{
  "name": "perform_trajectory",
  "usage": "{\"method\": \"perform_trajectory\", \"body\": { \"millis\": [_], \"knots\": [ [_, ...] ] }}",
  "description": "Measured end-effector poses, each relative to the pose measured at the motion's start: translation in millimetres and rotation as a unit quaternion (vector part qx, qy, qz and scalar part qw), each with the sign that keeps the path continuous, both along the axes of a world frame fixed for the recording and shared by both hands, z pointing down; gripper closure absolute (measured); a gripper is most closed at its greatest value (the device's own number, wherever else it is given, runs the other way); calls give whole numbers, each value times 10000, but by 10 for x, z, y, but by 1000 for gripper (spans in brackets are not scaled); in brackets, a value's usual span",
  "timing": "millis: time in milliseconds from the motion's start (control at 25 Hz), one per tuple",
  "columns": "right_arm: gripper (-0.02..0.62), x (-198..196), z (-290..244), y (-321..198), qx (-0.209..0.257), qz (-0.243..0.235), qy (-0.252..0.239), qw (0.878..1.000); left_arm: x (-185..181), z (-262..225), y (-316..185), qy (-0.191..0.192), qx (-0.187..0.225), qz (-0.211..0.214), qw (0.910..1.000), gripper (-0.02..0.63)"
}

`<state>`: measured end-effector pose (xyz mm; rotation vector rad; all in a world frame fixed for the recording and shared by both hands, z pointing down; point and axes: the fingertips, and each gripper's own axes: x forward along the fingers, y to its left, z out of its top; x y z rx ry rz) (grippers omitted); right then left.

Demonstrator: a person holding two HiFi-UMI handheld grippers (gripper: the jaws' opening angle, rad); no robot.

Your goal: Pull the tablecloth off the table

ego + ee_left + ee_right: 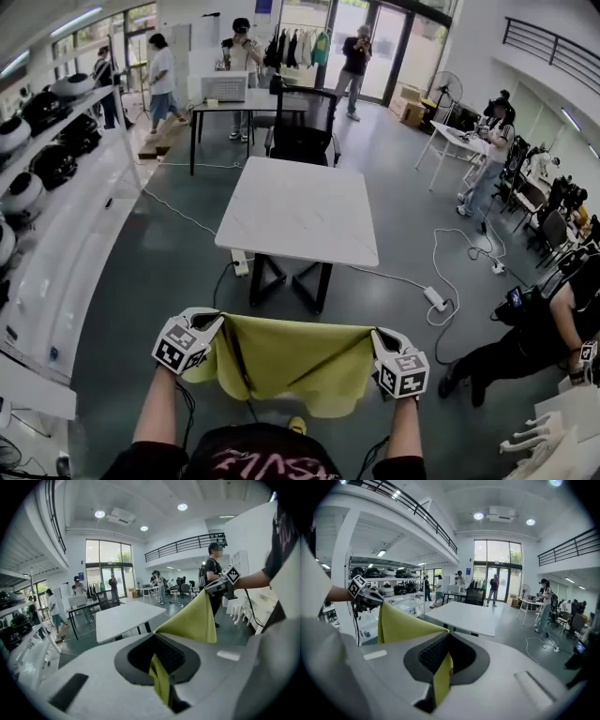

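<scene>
A yellow-green tablecloth (pixel 291 361) hangs stretched between my two grippers, low in the head view and well clear of the table. My left gripper (pixel 214 323) is shut on its left top corner, my right gripper (pixel 377 336) on its right top corner. The bare white table (pixel 298 210) stands ahead with nothing on it. In the left gripper view the tablecloth (pixel 161 679) is pinched in the jaws and runs up to the other gripper. The right gripper view shows the tablecloth (pixel 440 679) clamped the same way, with the table (pixel 464 617) beyond.
A black chair (pixel 302 131) sits behind the table. A power strip and cables (pixel 437 300) lie on the floor to the right. Shelves with helmets (pixel 42 159) line the left side. Several people stand at the back; one crouches at the right (pixel 534 342).
</scene>
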<state>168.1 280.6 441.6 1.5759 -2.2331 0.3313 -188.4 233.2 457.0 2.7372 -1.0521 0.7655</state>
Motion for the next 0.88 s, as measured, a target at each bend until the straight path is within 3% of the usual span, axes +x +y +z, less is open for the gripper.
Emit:
{"method": "perform_trajectory", "body": {
  "millis": [240, 400, 480, 880],
  "knots": [
    [580, 138, -284, -181, 439, 454, -515, 9967, 117, -272, -138, 666, 182, -477, 9965, 600],
    [580, 140, -471, -219, 668, 543, -468, 9952, 144, -441, -179, 1479, 272, -910, 9844, 600],
    [580, 128, -537, -255, 794, 563, -466, 9942, 121, -508, -211, 1712, 336, -971, 9799, 600],
    [580, 49, -729, -308, 1244, 709, -663, 9875, 31, -820, -373, 1989, 789, -1108, 9705, 600]
  ]
}}
